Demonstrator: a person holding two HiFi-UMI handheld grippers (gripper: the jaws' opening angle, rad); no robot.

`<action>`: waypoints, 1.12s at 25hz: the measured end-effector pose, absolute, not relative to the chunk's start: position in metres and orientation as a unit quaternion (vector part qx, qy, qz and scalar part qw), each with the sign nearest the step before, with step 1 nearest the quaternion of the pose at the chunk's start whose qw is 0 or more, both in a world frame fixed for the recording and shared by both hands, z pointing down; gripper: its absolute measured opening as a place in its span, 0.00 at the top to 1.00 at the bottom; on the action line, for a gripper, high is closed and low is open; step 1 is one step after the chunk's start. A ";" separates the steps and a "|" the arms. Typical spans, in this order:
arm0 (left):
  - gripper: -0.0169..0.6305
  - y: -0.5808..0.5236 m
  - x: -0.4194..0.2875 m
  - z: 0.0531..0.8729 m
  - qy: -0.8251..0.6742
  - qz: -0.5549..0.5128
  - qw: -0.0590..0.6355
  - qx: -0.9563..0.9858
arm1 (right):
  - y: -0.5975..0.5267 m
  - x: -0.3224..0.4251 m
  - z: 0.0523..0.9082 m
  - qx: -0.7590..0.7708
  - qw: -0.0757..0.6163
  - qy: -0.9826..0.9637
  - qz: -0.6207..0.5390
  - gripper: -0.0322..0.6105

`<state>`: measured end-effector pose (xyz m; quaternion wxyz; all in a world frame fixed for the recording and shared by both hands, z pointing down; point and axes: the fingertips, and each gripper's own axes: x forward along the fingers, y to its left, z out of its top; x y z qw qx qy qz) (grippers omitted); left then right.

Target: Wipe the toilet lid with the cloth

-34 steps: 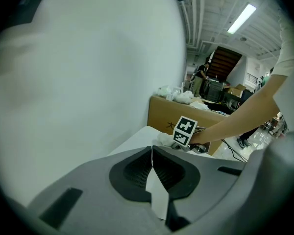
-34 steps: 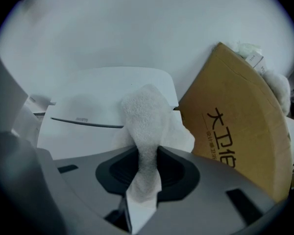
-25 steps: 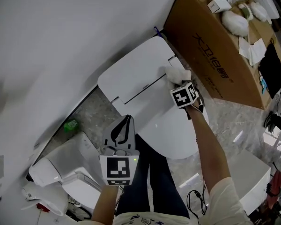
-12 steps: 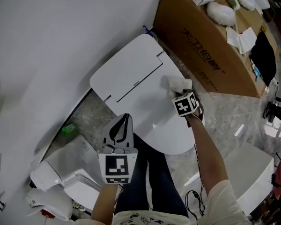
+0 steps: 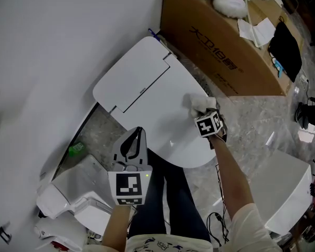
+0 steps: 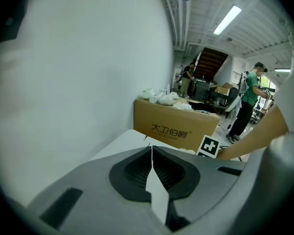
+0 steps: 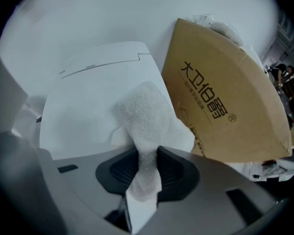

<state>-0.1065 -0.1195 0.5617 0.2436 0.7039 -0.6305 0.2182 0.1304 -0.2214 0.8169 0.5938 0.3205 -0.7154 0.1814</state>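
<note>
The white toilet lid [image 5: 157, 109] lies closed, slanting across the head view, and fills the left of the right gripper view [image 7: 88, 102]. My right gripper [image 5: 200, 109] is shut on a white fluffy cloth [image 7: 147, 126], and the cloth [image 5: 198, 102] rests on the lid's right side near its edge. My left gripper [image 5: 136, 135] hovers by the lid's near left edge, jaws shut with nothing between them. In the left gripper view its closed jaws point toward the lid [image 6: 122, 143].
A large brown cardboard box [image 5: 220, 41] with white items on top stands just right of the toilet. The white wall [image 5: 52, 46] runs along the left. A second white fixture [image 5: 73, 193] sits at the lower left. People stand far off [image 6: 247, 102].
The right gripper has dragged the cloth down the lid's right side, from near the hinge toward the front. The left gripper has stayed put.
</note>
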 end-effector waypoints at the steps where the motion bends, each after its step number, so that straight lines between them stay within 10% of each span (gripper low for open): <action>1: 0.96 -0.119 -0.104 0.561 -0.629 0.218 0.243 0.705 | -0.216 0.138 0.817 0.325 0.593 -0.713 0.186 0.81; 28: 0.96 -0.118 -0.061 0.539 -0.597 0.212 0.229 0.739 | -0.059 0.265 0.827 0.441 0.566 -0.604 0.347 0.81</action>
